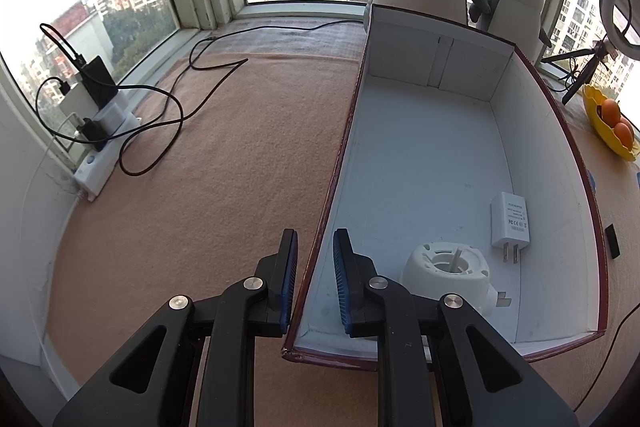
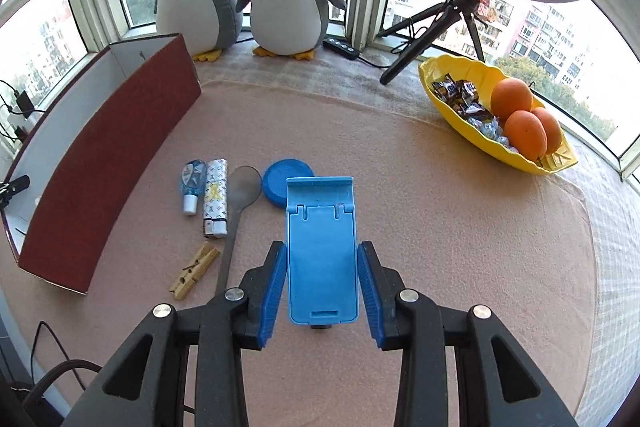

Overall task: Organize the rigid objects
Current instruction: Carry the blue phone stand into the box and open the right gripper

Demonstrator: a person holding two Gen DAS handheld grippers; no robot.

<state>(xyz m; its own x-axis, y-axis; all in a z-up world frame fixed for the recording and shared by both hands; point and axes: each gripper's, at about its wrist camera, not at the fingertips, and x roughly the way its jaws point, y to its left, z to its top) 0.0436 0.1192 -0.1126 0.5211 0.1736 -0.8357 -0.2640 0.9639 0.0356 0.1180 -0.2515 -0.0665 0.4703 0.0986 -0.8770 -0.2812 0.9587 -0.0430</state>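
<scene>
Progress is partial: white charger (image 1: pixel 510 223) and white round holder (image 1: pixel 450 277) lie in the red-walled cardboard box (image 1: pixel 556 95); right gripper (image 2: pixel 322 285) jaws pinch the blue plastic phone stand (image 2: pixel 321 247), left gripper (image 1: pixel 314 281) jaws clamp the box wall; five items remain

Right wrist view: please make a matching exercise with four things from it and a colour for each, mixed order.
Things:
1. phone stand
2. clothespin
3. fruit dish
4. spoon

Colours:
a. yellow
b. grey metal
c. blue
d. pale wood

Pairs: 1-c, 2-d, 3-a, 4-b
</scene>
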